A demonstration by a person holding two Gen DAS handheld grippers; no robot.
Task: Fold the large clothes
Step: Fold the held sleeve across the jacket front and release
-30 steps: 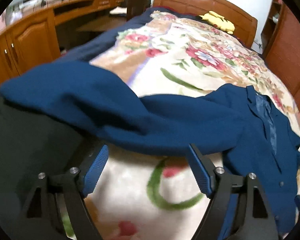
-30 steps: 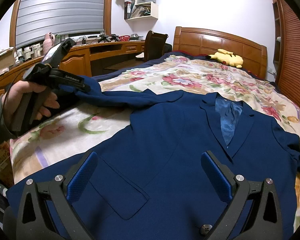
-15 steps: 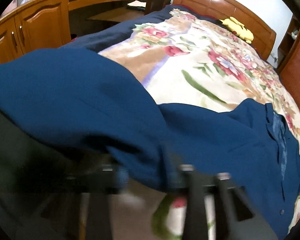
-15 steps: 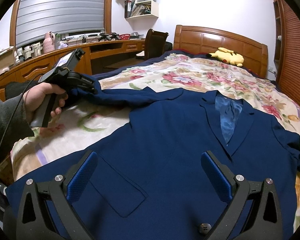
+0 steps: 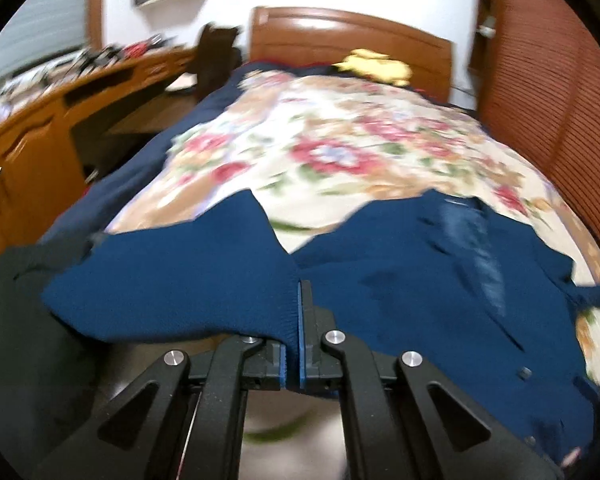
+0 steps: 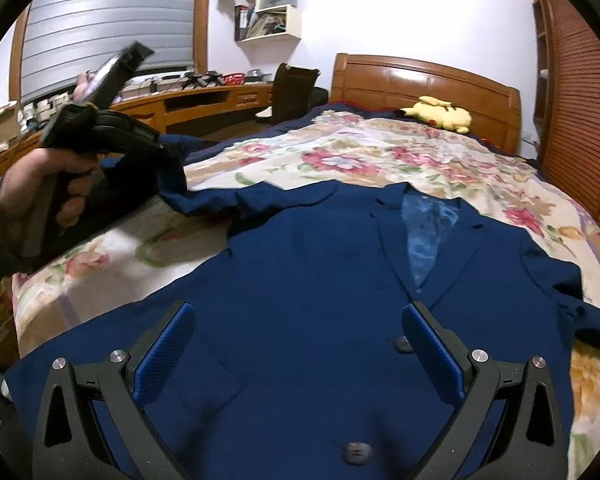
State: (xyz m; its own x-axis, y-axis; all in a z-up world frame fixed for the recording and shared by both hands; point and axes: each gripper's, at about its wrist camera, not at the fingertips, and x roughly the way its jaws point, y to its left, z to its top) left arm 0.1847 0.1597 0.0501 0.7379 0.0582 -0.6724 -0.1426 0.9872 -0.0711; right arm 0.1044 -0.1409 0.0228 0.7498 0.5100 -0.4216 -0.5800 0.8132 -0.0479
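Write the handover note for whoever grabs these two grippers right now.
Left gripper: shut on the sleeve of the blue blazer, lifted off the floral blanket.
Right gripper: open, empty, hovering over the blazer's lower front.
Blazer lies face up on the bed, collar toward the headboard, front buttoned; the other sleeve lies out at the far side.
Done: sleeve gripped. No fold shows yet.
Left: probably lay this sleeve across the chest, do the same with the other, then fold the body.
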